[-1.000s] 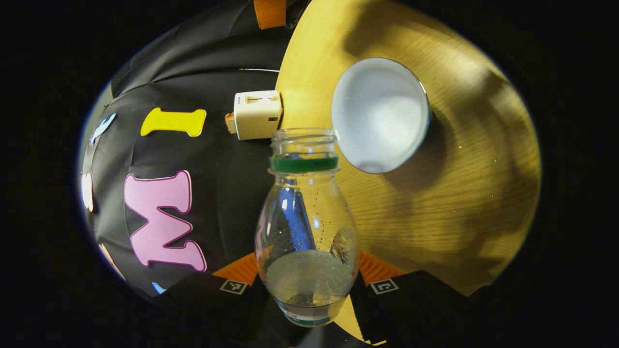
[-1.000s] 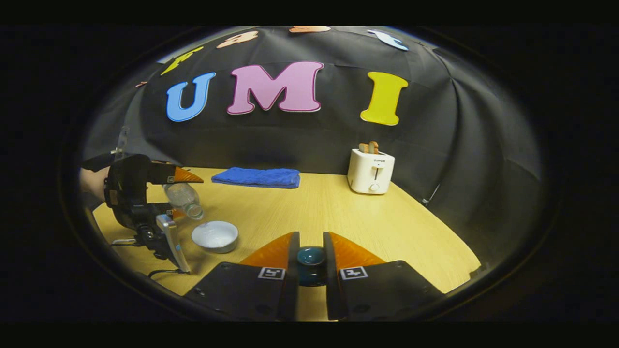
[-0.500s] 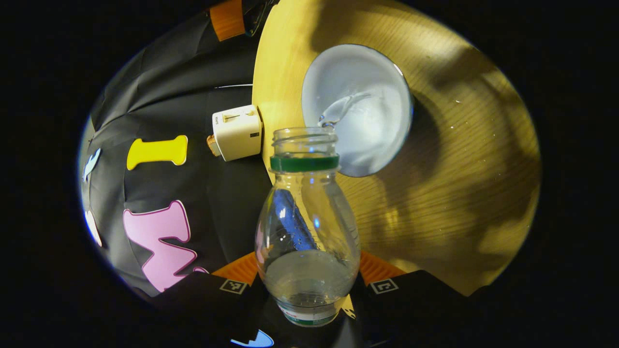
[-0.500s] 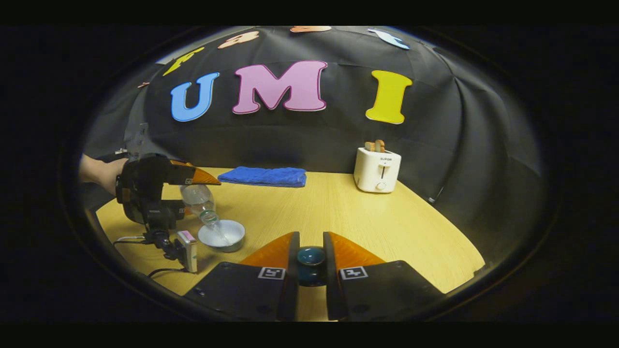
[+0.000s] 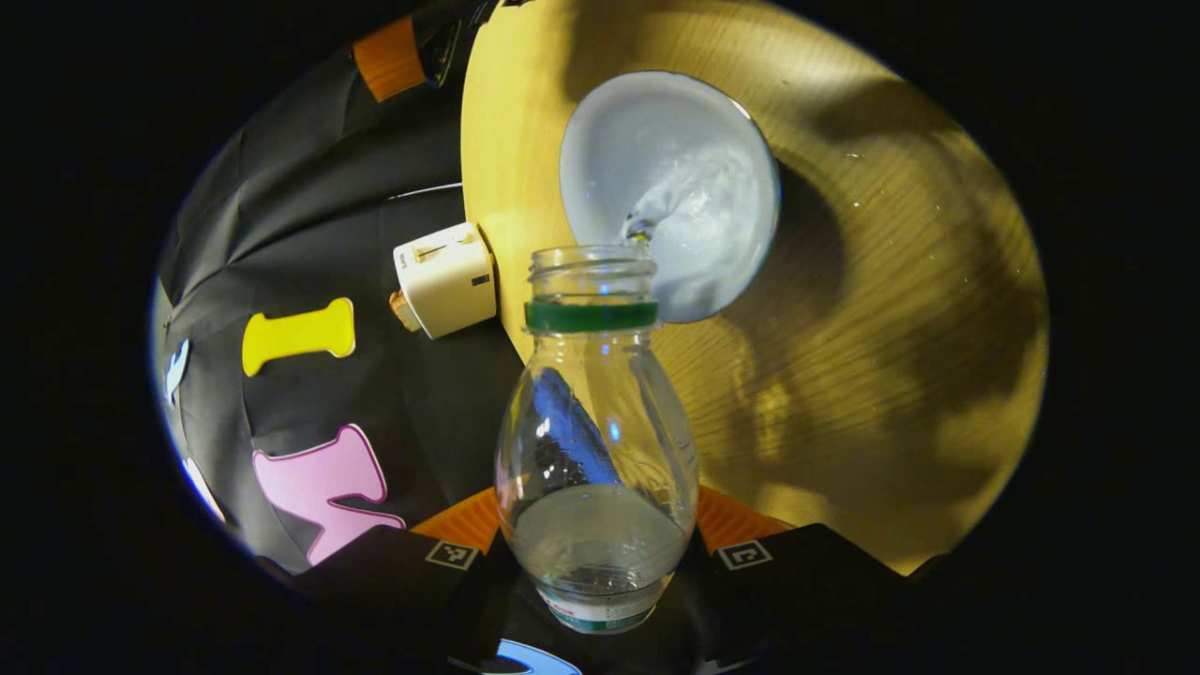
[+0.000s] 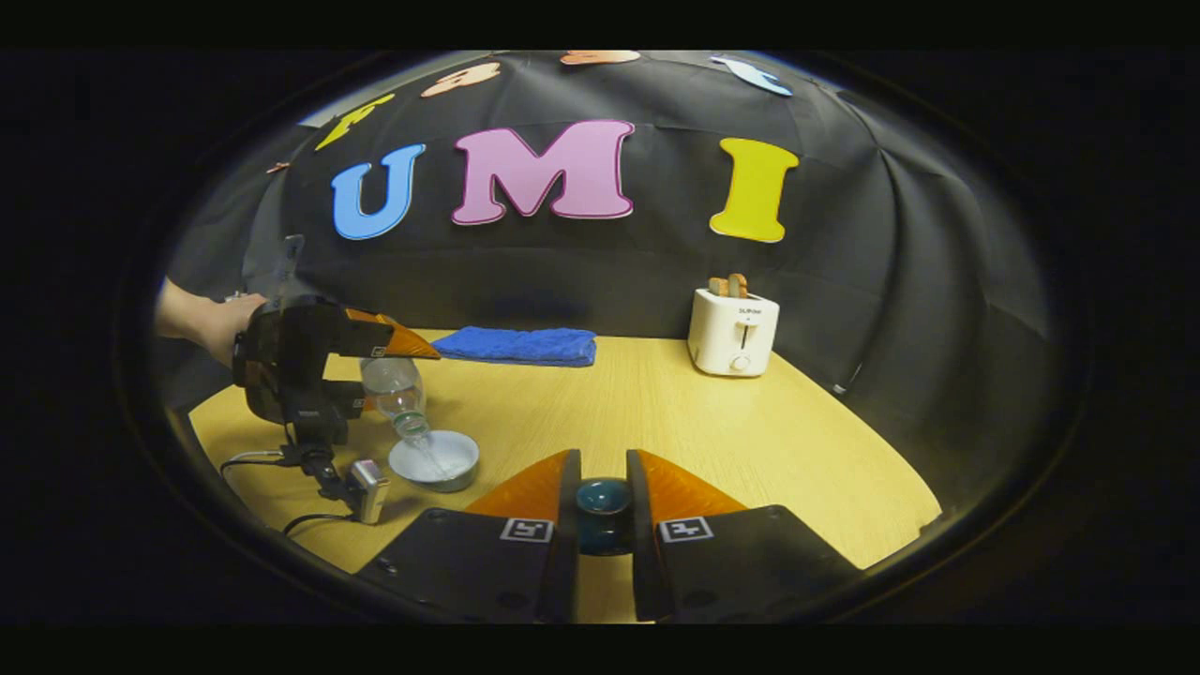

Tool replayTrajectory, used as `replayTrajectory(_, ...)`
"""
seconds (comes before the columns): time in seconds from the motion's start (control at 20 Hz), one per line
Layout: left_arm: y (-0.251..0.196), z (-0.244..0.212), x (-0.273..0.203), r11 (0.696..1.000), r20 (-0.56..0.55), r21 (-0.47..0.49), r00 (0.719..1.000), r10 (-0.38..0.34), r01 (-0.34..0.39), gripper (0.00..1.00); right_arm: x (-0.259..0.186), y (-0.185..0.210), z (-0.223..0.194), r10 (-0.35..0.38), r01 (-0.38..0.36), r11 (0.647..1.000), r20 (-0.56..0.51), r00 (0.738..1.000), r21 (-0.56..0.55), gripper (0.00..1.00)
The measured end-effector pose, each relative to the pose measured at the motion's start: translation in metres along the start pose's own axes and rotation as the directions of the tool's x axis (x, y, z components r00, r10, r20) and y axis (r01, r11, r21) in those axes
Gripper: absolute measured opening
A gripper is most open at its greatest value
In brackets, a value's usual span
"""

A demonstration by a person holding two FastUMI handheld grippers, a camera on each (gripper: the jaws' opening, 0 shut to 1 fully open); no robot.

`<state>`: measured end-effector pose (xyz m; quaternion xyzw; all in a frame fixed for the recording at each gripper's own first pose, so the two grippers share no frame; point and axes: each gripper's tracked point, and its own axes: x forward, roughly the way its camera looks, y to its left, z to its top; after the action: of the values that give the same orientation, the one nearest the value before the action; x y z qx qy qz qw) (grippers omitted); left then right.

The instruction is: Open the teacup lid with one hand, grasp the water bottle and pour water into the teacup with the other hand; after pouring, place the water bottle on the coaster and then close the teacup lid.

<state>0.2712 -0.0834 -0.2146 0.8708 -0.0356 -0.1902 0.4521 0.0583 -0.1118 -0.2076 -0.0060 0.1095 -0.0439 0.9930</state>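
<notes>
On the wooden table point(image 6: 675, 412) the pour is under way, so I judge the task near its middle: the lid is off, the bottle is in hand and water is going in. Setting the bottle on the coaster and closing the cup are left (I cannot make out the coaster).

My left gripper point(image 5: 600, 548) has both fingers pinching the water bottle point(image 5: 596, 450) near its base, tipped mouth-down over the white teacup point(image 5: 670, 192). The right gripper view has that bottle point(image 6: 398, 394) slanting down to the teacup point(image 6: 434, 459) at the near left of the table, with a hand point(image 6: 220, 323) behind the gripper point(image 6: 389, 352).

My right gripper point(image 6: 603, 511) is pinching the dark teal teacup lid point(image 6: 602, 502) by its knob, held well to the right of the cup.

Far back, the blue towel point(image 6: 517, 345) and white toaster point(image 6: 732, 330) sit untouched.

A second ago the bottle was only nearing the rim and the cup was dry; half a second ago a thin stream had begun. Now the stream is fuller and churns in the cup, and the bottle is tipped steeper.
</notes>
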Motion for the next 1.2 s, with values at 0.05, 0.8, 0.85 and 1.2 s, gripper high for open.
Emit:
replayTrajectory(0.05, 0.002, 0.001, 0.000, 1.000, 0.006, 0.024, 1.000, 0.002, -0.002, 0.77, 0.000, 0.000, 0.000, 0.001, -0.001, 1.000, 0.002, 1.000, 0.001, 0.22)
replayTrajectory(0.8, 0.048, 0.000, 0.003, 0.950, 0.034, 0.310, 0.999, 0.031, -0.040, 0.77, -0.011, 0.000, 0.005, -0.026, 0.026, 0.999, 0.012, 1.000, 0.042, 0.25)
replayTrajectory(0.85, 0.050, -0.001, 0.004, 0.947, 0.032, 0.318, 0.999, 0.033, -0.041, 0.77, -0.011, 0.000, 0.007, -0.029, 0.028, 0.999, 0.013, 0.999, 0.045, 0.22)
replayTrajectory(1.2, 0.066, -0.004, -0.005, 0.928, 0.045, 0.363, 0.997, 0.070, -0.081, 0.77, -0.010, 0.002, 0.013, -0.032, 0.031, 0.999, 0.020, 0.999, 0.045, 0.22)
